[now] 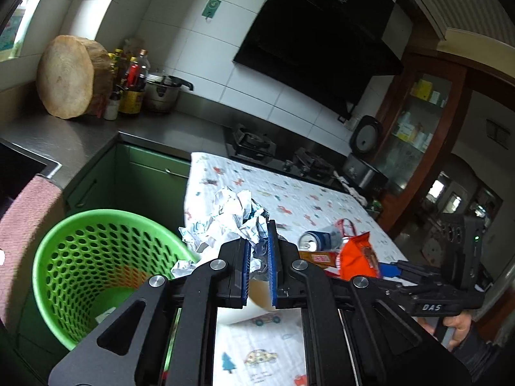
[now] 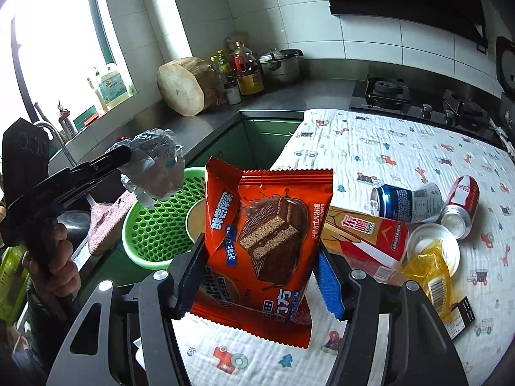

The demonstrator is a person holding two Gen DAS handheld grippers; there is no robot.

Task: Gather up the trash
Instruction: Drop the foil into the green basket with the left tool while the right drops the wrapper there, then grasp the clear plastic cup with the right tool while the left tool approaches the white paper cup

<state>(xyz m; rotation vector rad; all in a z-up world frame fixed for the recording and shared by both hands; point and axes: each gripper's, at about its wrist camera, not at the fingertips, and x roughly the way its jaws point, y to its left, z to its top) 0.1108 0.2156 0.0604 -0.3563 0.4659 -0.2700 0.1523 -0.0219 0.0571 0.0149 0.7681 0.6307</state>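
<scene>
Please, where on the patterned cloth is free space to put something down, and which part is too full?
The tablecloth is bare along its far side, between the stove and the blue can. A smaller bare strip lies near its front edge, below the orange snack packet. It is crowded around the blue can, red can, red carton and yellow wrapper.

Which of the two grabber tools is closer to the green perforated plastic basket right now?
The left. The left gripper, shut on a crumpled paper wad, hangs at the green perforated plastic basket's rim. The right gripper, shut on an orange snack packet, sits farther off over the patterned cloth.
</scene>
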